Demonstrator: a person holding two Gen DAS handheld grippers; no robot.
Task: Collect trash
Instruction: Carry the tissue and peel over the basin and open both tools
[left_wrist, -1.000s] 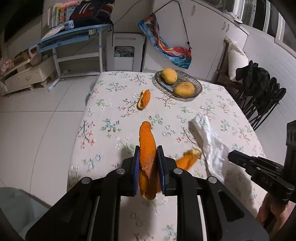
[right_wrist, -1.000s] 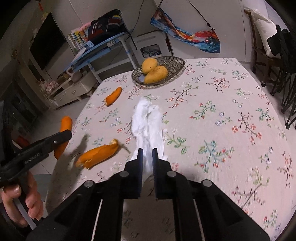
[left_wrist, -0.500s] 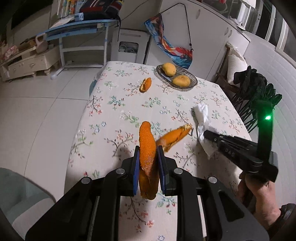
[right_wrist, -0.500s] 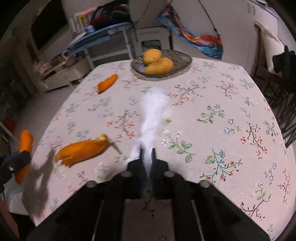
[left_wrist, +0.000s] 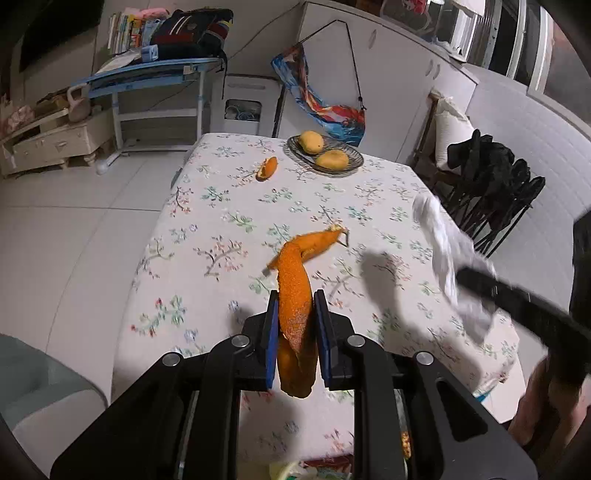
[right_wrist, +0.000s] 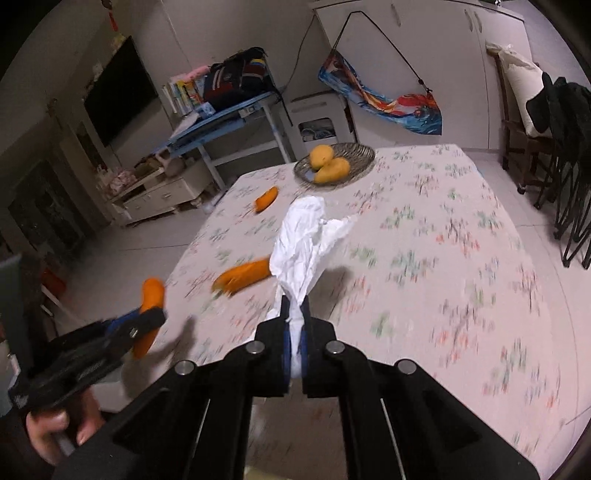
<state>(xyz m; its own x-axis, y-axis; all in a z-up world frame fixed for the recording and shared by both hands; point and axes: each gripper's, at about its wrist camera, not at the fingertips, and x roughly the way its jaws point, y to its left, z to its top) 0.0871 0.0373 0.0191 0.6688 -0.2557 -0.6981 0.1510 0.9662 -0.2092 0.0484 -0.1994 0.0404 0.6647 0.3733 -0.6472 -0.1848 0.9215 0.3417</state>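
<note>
My left gripper (left_wrist: 294, 301) is shut on a long strip of orange peel (left_wrist: 293, 295) that stands up between its blue pads, held above the near edge of the floral-cloth table (left_wrist: 207, 236). The right gripper (right_wrist: 295, 308) is shut on a crumpled white tissue (right_wrist: 301, 240), lifted off the cloth. The tissue (left_wrist: 445, 254) and the right gripper's dark blurred arm show at the right of the left wrist view. A second peel (left_wrist: 319, 242) lies mid-table and a small third peel (left_wrist: 267, 168) lies nearer the fruit dish. The left gripper (right_wrist: 147, 317) with its peel (right_wrist: 149, 295) shows at lower left in the right wrist view.
A woven dish (left_wrist: 325, 157) with two mangoes sits at the table's far end. Black folded chairs (left_wrist: 491, 199) stand to the right of the table. A blue desk (left_wrist: 155, 74) and a low cabinet (left_wrist: 51, 144) stand beyond the tiled floor. A hand (right_wrist: 55, 424) grips the left gripper's handle.
Both grippers have drawn back toward the table's near edge. The tissue has been lifted off the cloth in the right gripper. The left gripper has kept its hold on the peel strip.
</note>
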